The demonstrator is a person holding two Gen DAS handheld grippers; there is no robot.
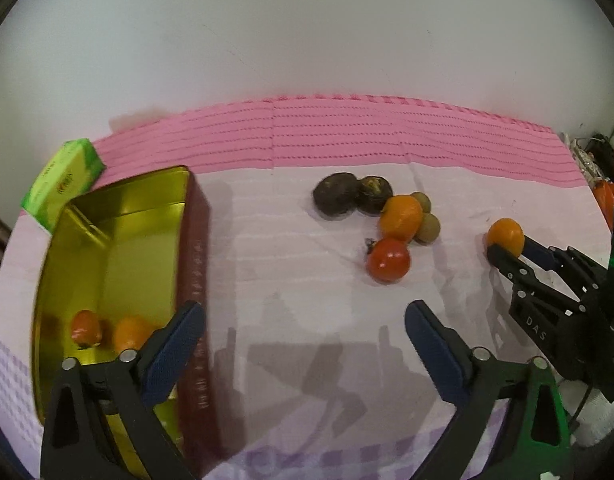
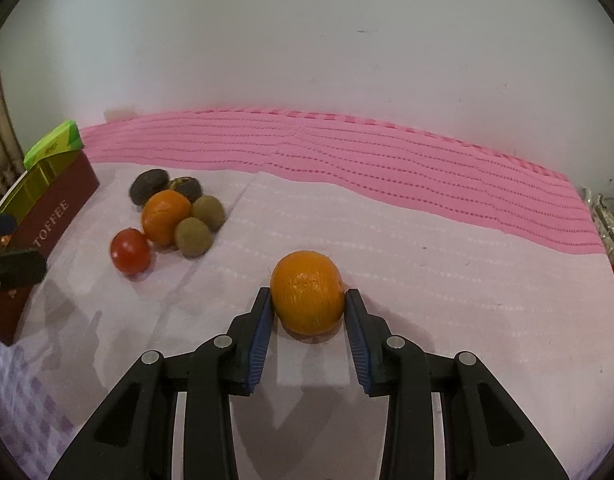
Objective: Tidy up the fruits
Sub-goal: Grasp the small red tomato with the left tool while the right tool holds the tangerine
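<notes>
The right gripper [image 2: 308, 306] is clamped on an orange [image 2: 308, 292], pads pressing both flanks while the fruit sits on the cloth [image 2: 427, 280], probably gripped low so it won't roll out when lifted. The left gripper [image 1: 305, 326] hangs spread wide and empty beside the toffee tin [image 1: 193, 264]. Inside the tin lie what look like a tomato [image 1: 86, 327] and another orange [image 1: 131, 332], though blur makes this uncertain. Right of the tin, well apart, waits the fruit pile [image 1: 381, 220].

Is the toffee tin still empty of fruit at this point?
No: the left wrist view shows a red fruit and an orange one lying inside the toffee tin.
</notes>
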